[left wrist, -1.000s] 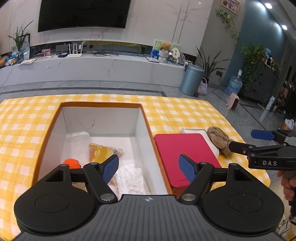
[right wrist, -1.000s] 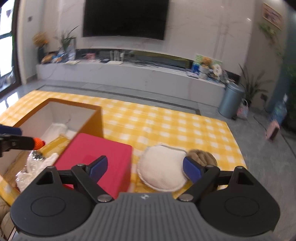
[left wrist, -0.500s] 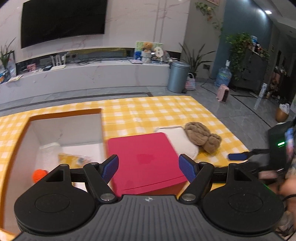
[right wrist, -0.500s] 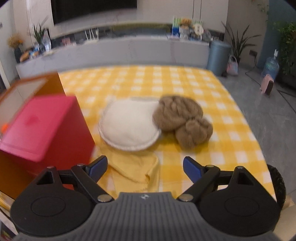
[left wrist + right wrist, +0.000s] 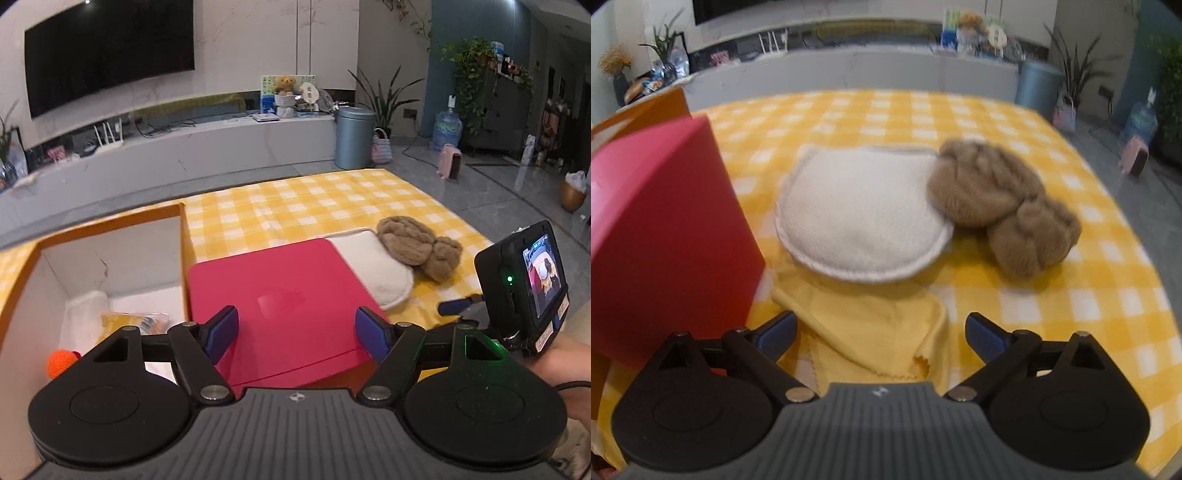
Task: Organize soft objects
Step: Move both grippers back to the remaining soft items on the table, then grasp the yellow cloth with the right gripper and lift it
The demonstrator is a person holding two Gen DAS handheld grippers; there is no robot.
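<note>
Reaching step: right hand-held gripper point(image 5: 881, 334), empty jaws opening wide, lower centre above crumpled yellow cloth point(image 5: 875, 332); next, descend and close.

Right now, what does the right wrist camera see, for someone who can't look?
The right gripper, empty and opening, points down at a folded yellow cloth on a yellow checked tablecloth. Beyond lie a white round cushion, a brown plush toy and, left, a red box.

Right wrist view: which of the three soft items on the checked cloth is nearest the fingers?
The yellow cloth: flat and folded, directly ahead of the opening right gripper. The white pad and brown plush lie farther back.
</note>
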